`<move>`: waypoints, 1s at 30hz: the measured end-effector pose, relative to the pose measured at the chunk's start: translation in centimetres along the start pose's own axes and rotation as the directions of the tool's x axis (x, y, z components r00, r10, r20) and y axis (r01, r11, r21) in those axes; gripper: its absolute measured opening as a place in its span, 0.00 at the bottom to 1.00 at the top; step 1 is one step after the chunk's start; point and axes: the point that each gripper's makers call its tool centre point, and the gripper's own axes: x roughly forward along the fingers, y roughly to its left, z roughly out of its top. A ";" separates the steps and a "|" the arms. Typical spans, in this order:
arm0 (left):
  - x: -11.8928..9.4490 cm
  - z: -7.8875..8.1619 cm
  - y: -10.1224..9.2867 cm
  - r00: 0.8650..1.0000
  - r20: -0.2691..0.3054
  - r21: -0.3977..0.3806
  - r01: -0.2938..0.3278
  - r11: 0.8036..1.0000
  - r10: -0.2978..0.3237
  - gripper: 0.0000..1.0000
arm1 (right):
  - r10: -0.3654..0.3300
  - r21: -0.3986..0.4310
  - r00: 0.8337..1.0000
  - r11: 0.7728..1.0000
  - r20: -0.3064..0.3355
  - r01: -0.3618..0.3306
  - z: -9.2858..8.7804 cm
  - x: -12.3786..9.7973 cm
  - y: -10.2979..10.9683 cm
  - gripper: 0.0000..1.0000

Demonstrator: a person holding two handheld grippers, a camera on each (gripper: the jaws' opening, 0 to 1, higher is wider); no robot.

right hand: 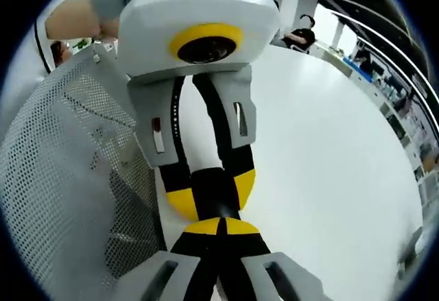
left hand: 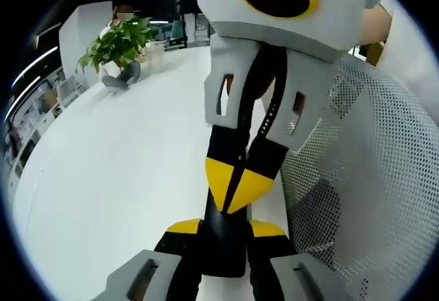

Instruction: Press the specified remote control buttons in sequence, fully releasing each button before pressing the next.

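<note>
We see a broad white surface (left hand: pixel 116 177) with a white mesh chair back (left hand: pixel 370 198) at its edge; a potted plant (left hand: pixel 116 44) stands far off; the black remote (left hand: pixel 223 243) is clamped between the left gripper (left hand: pixel 223 227)'s jaws; the right gripper (right hand: pixel 221 227) meets it tip to tip, jaws clenched together.

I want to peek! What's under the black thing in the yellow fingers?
White tabletop shows below the slim black plastic object; the right gripper's shut fingers cover its top face.
</note>
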 end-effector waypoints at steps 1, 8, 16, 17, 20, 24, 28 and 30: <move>0.0 0.0 0.0 1.000 0.000 0.003 0.001 1.000 -0.001 0.24 | -0.006 0.012 1.000 1.000 0.004 0.006 0.0 0.0 0.0 0.00; 0.0 0.0 0.0 1.000 -0.005 0.002 -0.003 1.000 0.003 0.24 | -0.051 0.020 0.999 0.998 0.009 0.051 0.1 0.1 0.1 0.00; 0.1 0.1 0.0 0.997 -0.070 -0.008 -0.015 1.000 0.014 0.24 | -0.004 -0.013 1.000 1.000 0.014 0.004 0.2 0.0 0.2 0.00; 0.1 0.1 0.0 0.997 -0.073 -0.012 -0.017 1.000 0.016 0.24 | 0.022 -0.028 1.000 0.999 0.010 -0.022 0.1 0.0 0.4 0.01; 0.0 0.0 0.0 0.997 -0.068 -0.021 -0.022 1.000 0.020 0.24 | 0.062 -0.083 0.998 0.995 -0.007 -0.062 -0.2 -0.3 0.6 0.04; 0.0 0.0 0.0 0.998 -0.055 -0.033 -0.029 0.999 0.027 0.25 | 0.113 -0.095 0.993 0.989 -0.012 -0.114 -0.9 -0.8 0.3 0.09; 0.0 0.0 0.0 0.998 -0.059 -0.044 -0.036 0.998 0.033 0.25 | 0.142 -0.092 0.990 0.986 -0.012 -0.142 -1.9 -1.2 -0.6 0.15; 0.1 0.0 0.0 0.997 -0.065 -0.046 -0.038 0.998 0.035 0.25 | 0.165 -0.072 0.986 0.984 0.010 -0.164 -2.0 -1.2 -0.8 0.15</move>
